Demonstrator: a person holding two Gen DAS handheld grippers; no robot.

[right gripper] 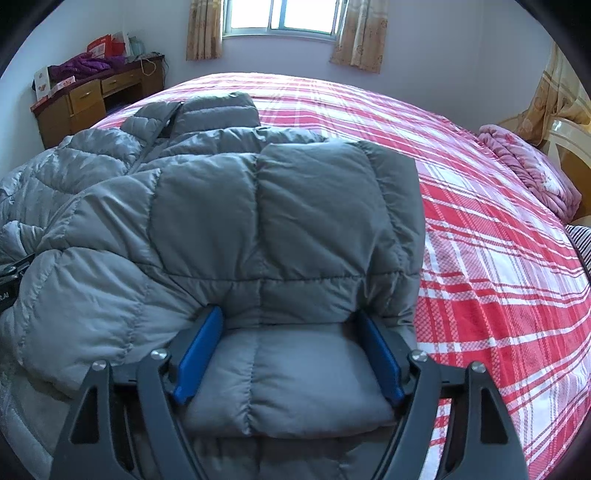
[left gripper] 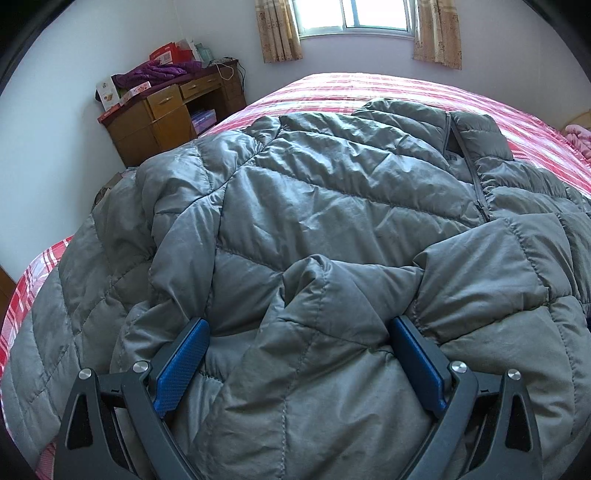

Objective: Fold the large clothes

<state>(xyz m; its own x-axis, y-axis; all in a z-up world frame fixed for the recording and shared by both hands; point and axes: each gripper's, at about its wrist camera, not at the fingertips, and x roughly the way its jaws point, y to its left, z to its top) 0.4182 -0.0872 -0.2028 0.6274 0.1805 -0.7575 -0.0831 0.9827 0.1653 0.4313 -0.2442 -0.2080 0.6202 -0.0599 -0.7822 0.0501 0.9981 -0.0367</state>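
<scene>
Your right gripper (right gripper: 290, 321) wide, straddling folded sleeve (right gripper: 295, 206) of grey jacket (left gripper: 314, 192); sleeve runs toward 12 o'clock. Left gripper (left gripper: 299, 326) wide over bunched hem.

A grey puffer jacket (left gripper: 332, 206) lies spread on a red plaid bedspread (left gripper: 369, 92). The left gripper (left gripper: 299, 325) straddles a bunched fold with jaws wide apart. A wooden desk (left gripper: 166, 110) stands beyond, under a curtained window (left gripper: 354, 18)
</scene>
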